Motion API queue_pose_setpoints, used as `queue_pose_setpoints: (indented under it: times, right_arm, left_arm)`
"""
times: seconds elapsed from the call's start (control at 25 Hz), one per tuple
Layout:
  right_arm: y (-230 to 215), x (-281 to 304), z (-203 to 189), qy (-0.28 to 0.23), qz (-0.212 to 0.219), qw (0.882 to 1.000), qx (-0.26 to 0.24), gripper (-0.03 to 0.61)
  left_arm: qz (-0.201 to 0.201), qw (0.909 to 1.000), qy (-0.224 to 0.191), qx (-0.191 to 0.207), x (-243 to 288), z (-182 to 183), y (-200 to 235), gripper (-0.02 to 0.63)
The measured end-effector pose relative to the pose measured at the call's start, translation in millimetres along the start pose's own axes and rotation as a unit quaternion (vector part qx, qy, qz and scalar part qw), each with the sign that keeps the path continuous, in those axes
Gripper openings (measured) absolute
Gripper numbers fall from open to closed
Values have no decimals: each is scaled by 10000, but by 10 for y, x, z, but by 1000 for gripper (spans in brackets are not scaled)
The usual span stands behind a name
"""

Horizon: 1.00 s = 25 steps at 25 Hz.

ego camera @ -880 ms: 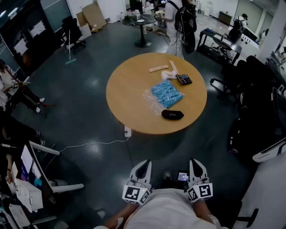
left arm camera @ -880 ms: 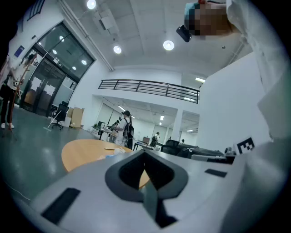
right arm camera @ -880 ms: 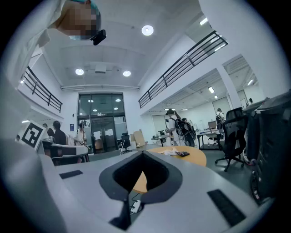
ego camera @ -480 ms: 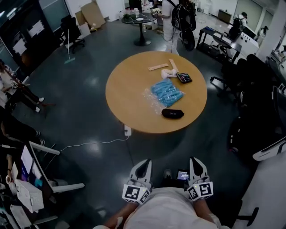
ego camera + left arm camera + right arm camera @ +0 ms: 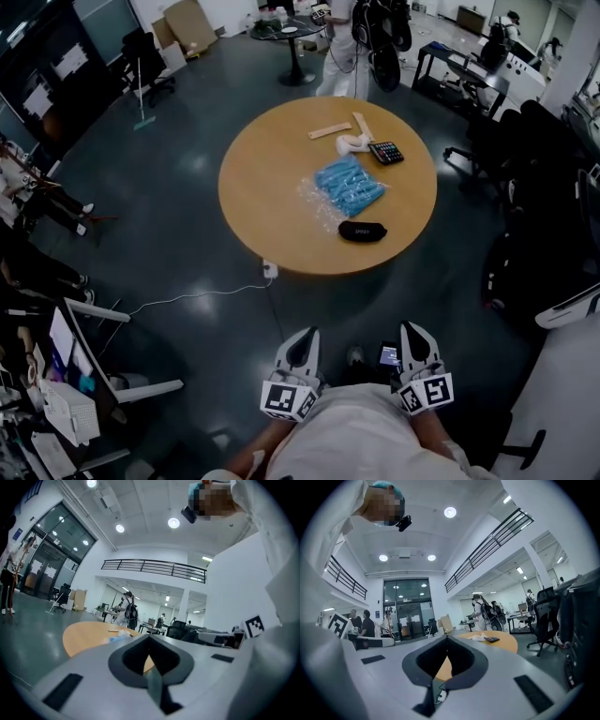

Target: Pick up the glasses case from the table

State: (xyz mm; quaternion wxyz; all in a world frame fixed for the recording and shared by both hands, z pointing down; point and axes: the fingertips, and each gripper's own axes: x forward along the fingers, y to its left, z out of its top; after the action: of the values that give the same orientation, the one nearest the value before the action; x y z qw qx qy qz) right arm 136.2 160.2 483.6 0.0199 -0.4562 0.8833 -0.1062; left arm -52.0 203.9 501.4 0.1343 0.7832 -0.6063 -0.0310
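The black glasses case (image 5: 362,231) lies near the front edge of the round wooden table (image 5: 262,187), in the head view. It is out of sight in both gripper views. My left gripper (image 5: 302,349) and right gripper (image 5: 413,344) are held side by side close to my body, well short of the table, over the dark floor. Both are shut with nothing between their jaws. The left gripper (image 5: 150,637) points level at the table's edge (image 5: 84,637). The right gripper (image 5: 446,637) also faces the table (image 5: 506,644).
On the table lie a blue plastic packet (image 5: 349,186), a calculator (image 5: 385,153), a wooden strip (image 5: 331,131) and a white object (image 5: 352,143). A power strip (image 5: 268,270) with a white cable lies on the floor. Office chairs (image 5: 487,150) stand right; a person with a backpack (image 5: 361,37) is beyond.
The head view has shifted a little, so the table sits slightly higher in the picture. The person with the backpack has stepped further away. Both grippers stay shut by my body.
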Motion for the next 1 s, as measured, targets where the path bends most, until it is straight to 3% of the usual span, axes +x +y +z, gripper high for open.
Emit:
queue_pose_setpoints:
  times: [0.6,0.84,1.0]
  right_arm:
    - [-870,633,2,328,491,9981,167,15]
    - [-1107,1102,-26,432,361,9978,338,15]
    - [-1254,1579,56,391,148,9987,297,15]
  left_arm:
    - [220,9990,380,128,872,-163,-159,7]
    - [35,9977,658,133,1350,-231,108,8]
    - [-317,9954,880,195,1867,-301,371,8]
